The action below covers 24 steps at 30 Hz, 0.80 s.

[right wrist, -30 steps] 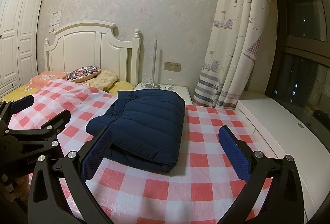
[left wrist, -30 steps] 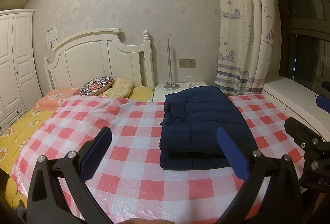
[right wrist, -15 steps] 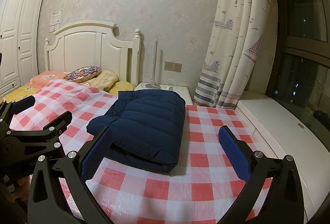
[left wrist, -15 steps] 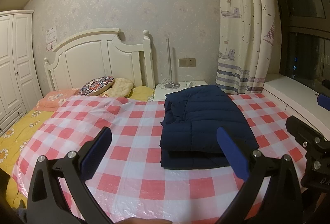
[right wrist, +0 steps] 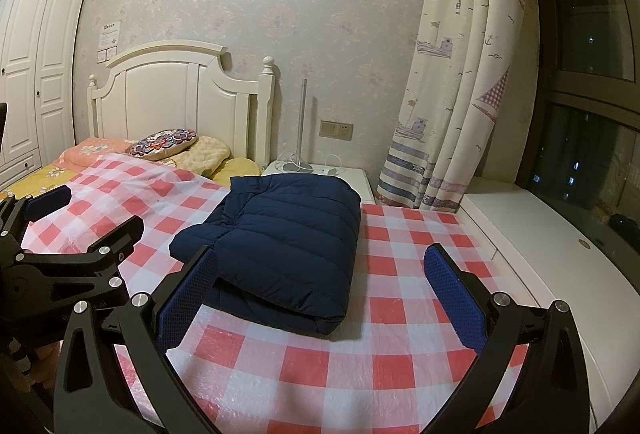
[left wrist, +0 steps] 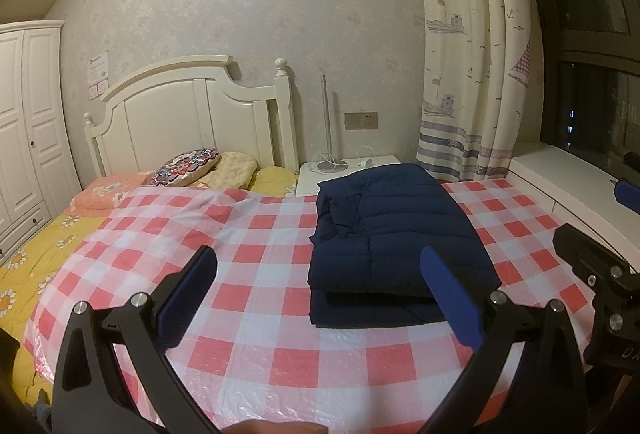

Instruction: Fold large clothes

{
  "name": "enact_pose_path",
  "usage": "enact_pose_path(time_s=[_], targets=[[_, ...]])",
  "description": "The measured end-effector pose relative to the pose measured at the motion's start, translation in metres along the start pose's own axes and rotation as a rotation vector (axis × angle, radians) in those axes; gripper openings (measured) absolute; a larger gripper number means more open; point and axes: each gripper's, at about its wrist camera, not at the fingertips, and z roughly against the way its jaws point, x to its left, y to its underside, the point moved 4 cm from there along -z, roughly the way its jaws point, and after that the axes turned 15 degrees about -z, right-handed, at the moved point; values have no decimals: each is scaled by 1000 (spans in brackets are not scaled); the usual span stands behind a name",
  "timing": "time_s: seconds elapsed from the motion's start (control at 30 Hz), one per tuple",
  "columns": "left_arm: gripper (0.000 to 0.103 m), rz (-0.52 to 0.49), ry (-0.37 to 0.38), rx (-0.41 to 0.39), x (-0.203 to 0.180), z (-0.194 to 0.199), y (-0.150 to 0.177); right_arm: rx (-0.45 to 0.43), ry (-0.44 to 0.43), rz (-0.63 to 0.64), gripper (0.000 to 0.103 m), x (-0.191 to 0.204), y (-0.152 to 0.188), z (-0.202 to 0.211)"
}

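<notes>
Across the last second almost nothing has shifted: the navy down jacket (left wrist: 394, 234) lies in the same folded bundle on the red-and-white checked sheet (left wrist: 256, 318), and both views have drifted only slightly. That stillness, with the jacket already doubled into a neat rectangle, suggests the folding is finished, or very nearly so, and the person is simply holding back from it.

The left tongs (left wrist: 318, 298) stand wide open and empty above the sheet, the jacket at about 1 o'clock from them. The right tongs (right wrist: 320, 294) are likewise spread and grip nothing; the jacket sits at about 11 o'clock, its near edge passing behind the left blue pad (right wrist: 188, 298), apparently without contact.

Each view catches the other tool only partly, cut off at the frame edge. The jacket's sleeves and hood are tucked out of sight, so how tidy the inner folds are cannot be judged. Its underside and far edge by the white nightstand (right wrist: 352, 174) are hidden too. The near edge of the bed (left wrist: 28, 266) is blocked by the tool frames.
</notes>
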Motion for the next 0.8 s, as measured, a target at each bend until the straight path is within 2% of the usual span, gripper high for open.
enact_pose_path(time_s=[0.8], targets=[[101,2,9,-3,2,-1,0,0,-3,1,99,1,2,0]])
